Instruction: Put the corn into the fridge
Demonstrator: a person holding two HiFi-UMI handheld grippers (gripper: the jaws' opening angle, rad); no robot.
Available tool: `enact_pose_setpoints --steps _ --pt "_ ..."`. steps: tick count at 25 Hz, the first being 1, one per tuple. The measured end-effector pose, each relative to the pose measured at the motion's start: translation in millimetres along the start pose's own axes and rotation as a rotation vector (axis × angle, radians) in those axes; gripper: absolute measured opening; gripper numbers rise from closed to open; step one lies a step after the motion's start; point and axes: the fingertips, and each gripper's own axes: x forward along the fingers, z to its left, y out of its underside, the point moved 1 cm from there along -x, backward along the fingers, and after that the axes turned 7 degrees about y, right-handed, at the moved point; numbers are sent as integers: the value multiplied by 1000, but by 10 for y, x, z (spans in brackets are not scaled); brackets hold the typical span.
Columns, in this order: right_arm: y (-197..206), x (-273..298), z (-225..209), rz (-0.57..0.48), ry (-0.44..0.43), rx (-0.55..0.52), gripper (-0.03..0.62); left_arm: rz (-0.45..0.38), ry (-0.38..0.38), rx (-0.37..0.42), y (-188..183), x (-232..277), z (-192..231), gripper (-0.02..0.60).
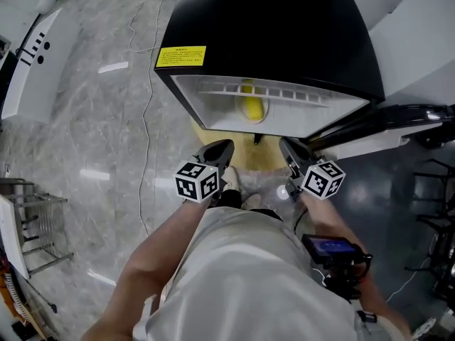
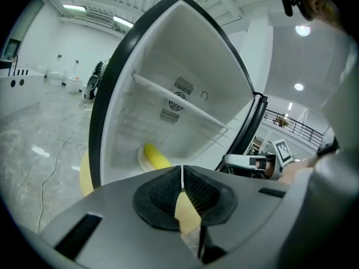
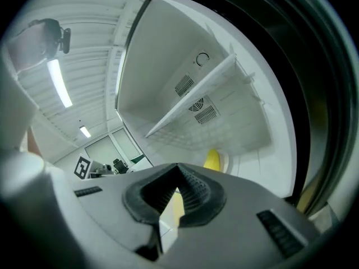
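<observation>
The yellow corn lies inside the open black fridge, low on its floor. In the left gripper view the corn rests on a small white plate. The right gripper view shows the corn under the white wire shelf. My left gripper and right gripper hang side by side just outside the fridge opening, apart from the corn. The left gripper is shut with nothing in it. The right gripper is shut and empty too.
The fridge door stands swung open to the right. A yellow patch lies under the fridge front. A thin cable runs over the marble floor at left, beside a white unit and a wire rack.
</observation>
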Motion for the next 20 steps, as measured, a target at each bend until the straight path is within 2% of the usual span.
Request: enact_pose_setpoints --steps 6,10,15,20 --pt "-170 -162 349 -29 -51 -46 8 -22 41 51 -132 -149 -194 20" --pt "-182 -214 377 -30 -58 -58 8 -33 71 69 -148 -163 -295 20" --pt "-213 -186 411 -36 -71 -63 7 -59 110 145 -297 -141 -434 20" --pt "-239 -290 460 -26 -78 -92 7 -62 119 146 -313 -69 -541 20"
